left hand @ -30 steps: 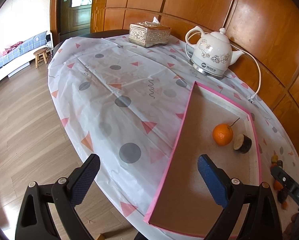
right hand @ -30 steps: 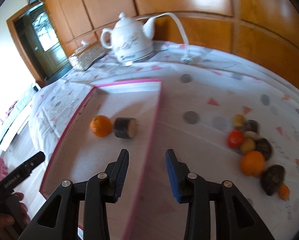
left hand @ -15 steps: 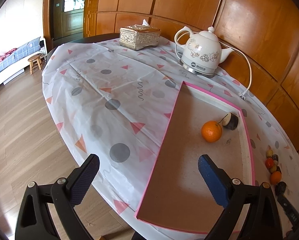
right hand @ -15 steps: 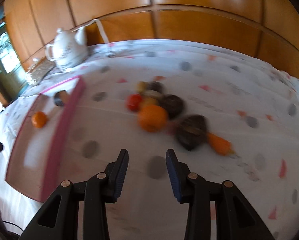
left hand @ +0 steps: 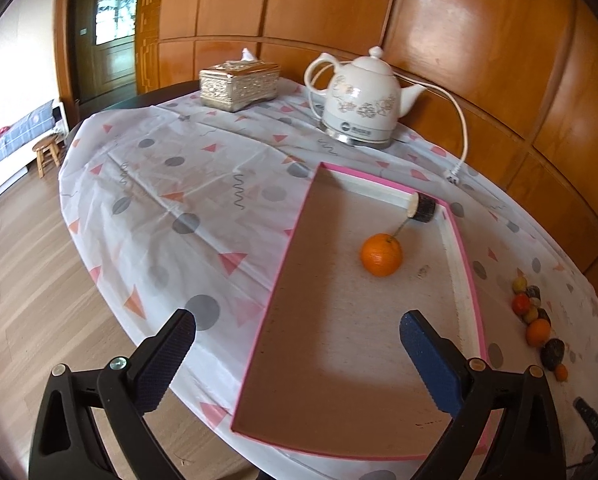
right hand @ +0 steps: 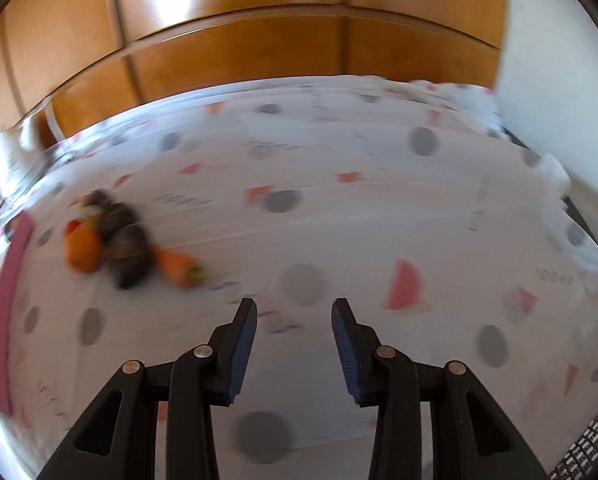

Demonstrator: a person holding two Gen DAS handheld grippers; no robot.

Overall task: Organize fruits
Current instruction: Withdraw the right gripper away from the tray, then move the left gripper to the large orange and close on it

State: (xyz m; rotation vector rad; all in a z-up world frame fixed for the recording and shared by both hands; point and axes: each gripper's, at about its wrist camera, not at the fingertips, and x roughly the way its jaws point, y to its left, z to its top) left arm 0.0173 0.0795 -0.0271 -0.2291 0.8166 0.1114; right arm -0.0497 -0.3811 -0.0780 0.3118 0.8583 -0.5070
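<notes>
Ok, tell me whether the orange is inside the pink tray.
Inside. The orange sits on the pink tray floor, within its rim.

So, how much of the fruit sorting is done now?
Done: one orange and a dark cut piece lie in the pink-edged tray. In hand: nothing; the left claw and right claw are open and empty. Left: the fruit pile on the tablecloth.

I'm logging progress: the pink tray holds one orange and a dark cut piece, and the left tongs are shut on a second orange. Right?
Not quite. The left tongs are open and empty, as the left wrist view shows. The pink tray does hold one orange and a dark cut piece.
</notes>
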